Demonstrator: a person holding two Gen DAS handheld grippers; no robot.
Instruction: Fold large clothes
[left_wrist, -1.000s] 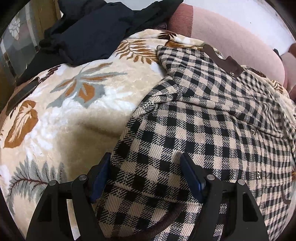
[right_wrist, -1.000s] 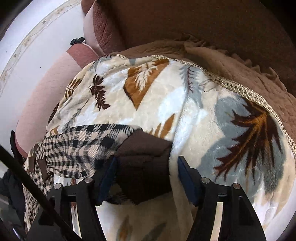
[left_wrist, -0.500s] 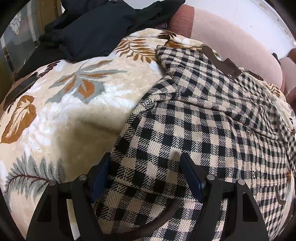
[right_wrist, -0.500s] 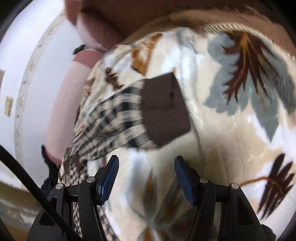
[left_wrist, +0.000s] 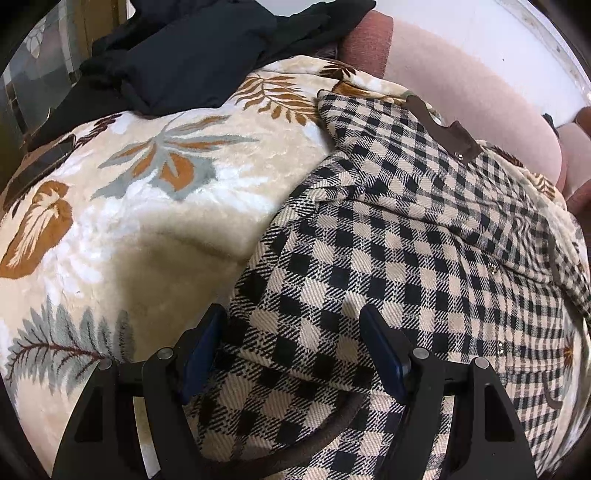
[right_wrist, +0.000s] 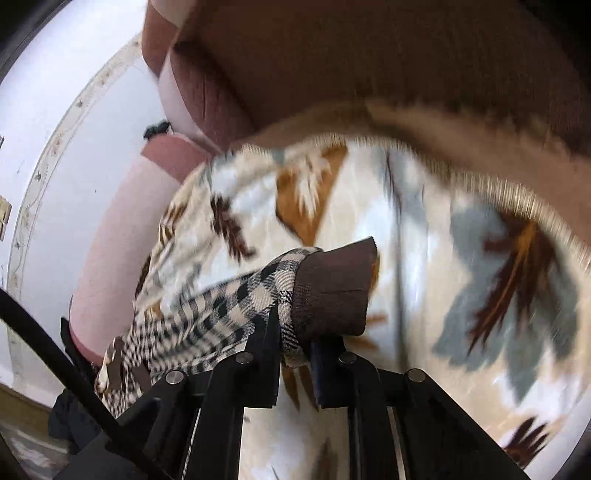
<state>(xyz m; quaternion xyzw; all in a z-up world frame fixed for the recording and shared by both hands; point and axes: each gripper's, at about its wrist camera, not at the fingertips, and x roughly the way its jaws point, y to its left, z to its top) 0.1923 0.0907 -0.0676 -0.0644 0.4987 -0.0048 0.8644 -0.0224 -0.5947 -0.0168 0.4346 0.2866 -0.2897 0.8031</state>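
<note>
A beige-and-black checked jacket (left_wrist: 406, 240) lies spread on a leaf-patterned blanket (left_wrist: 166, 203). My left gripper (left_wrist: 293, 317) is open, its blue pads straddling a fold of the checked cloth near the jacket's left edge without pinching it. In the right wrist view the jacket's sleeve (right_wrist: 229, 306) ends in a brown ribbed cuff (right_wrist: 332, 291). My right gripper (right_wrist: 295, 338) has its jaws closing, and they pinch the checked cloth just behind the cuff. The cuff stands up off the blanket (right_wrist: 424, 258). This view is motion-blurred.
Dark clothes (left_wrist: 192, 48) are heaped at the blanket's far end. A flat black object (left_wrist: 40, 166) lies at the left edge. A pink padded roll (left_wrist: 461, 92) borders the far side, and a brown cushion (right_wrist: 406, 74) rises behind the blanket.
My right gripper went from open over the cuff to clamped on the sleeve just behind it, and the sleeve end has come up. The left gripper has stayed put and open.
</note>
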